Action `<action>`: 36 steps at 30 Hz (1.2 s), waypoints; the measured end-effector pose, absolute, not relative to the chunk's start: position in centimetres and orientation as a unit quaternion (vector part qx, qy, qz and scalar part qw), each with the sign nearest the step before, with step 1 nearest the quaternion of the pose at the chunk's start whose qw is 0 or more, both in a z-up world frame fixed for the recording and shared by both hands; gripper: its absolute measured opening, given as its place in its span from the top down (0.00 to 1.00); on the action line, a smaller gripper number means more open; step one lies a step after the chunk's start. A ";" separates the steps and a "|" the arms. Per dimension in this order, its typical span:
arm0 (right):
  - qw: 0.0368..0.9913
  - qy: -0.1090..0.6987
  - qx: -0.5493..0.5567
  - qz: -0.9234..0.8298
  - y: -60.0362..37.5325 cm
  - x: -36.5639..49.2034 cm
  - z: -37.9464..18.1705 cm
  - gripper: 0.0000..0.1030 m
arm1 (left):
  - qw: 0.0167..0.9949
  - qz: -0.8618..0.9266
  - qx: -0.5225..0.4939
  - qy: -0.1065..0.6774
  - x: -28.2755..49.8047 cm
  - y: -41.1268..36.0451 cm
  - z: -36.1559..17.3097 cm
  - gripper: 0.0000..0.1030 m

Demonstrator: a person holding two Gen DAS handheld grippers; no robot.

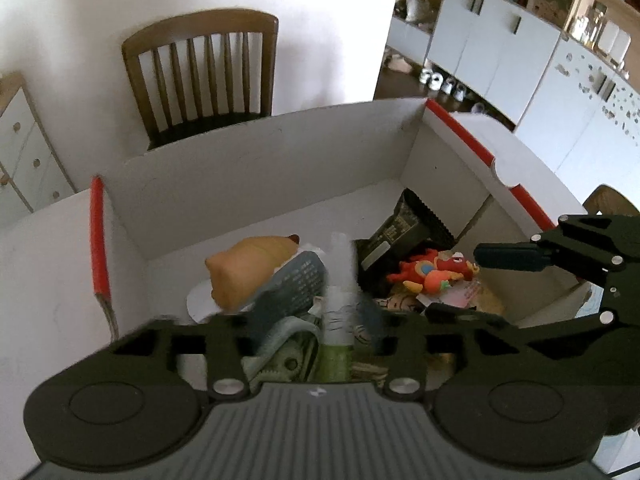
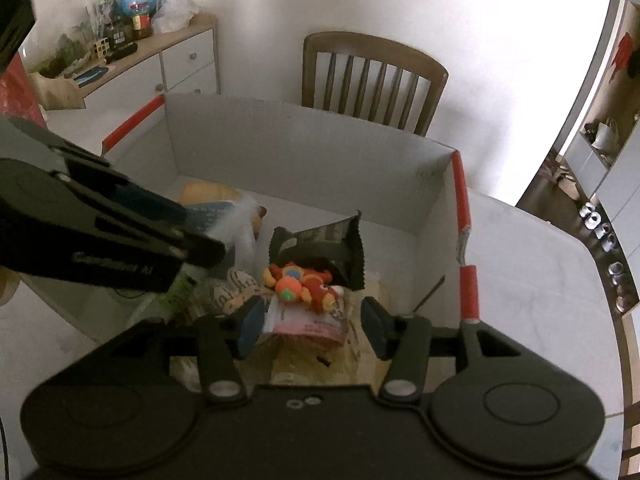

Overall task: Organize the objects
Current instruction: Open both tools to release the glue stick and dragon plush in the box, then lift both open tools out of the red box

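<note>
— White surface (image 2: 520, 260), carrying an open white box (image 1: 260, 160) with red-edged flaps. Bottle?
— Spray bottle (image 1: 340, 280) inside, near the box's front wall (clear cap up, green lower half, blurred), between the jaws of the left gripper (image 1: 328, 316). Jaws parted, not clamping it.
— Around it?
— Tan plush toy (image 1: 248, 268) just beside it, lying over a grey pouch (image 1: 296, 284); banknotes (image 1: 292, 360) beneath. On the other side, black snack packet (image 2: 320, 240) and red toy dragon (image 2: 300, 284).
— Right gripper (image 2: 313, 326)?
— Hanging over the dragon, jaws released, gripping nothing.
— Beyond the box?
— Wooden chair (image 1: 200, 68) against a white wall.
</note>
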State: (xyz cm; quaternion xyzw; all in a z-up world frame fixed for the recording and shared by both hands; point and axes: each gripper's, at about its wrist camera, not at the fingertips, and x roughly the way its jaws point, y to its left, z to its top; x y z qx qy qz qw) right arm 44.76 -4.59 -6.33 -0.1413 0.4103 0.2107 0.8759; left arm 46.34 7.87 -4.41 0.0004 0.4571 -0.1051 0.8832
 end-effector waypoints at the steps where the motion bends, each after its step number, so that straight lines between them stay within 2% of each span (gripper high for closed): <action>1: 0.877 0.410 -0.137 0.211 -4.8 44.6 -6.2 0.48 | 0.887 -0.104 -0.001 0.450 46.0 7.9 -4.2 0.31; 9: 0.886 0.394 -0.124 0.211 -5.7 43.6 -4.4 0.42 | 0.898 -0.101 -0.016 0.428 44.0 8.4 -2.5 0.31; 28: 0.898 0.362 -0.086 0.234 -7.6 39.7 0.1 0.38 | 0.921 -0.102 -0.045 0.373 37.3 9.0 2.0 0.31; 36: 0.897 0.354 -0.071 0.254 -7.9 37.8 1.1 0.30 | 0.925 -0.102 -0.055 0.363 34.6 8.4 2.4 0.31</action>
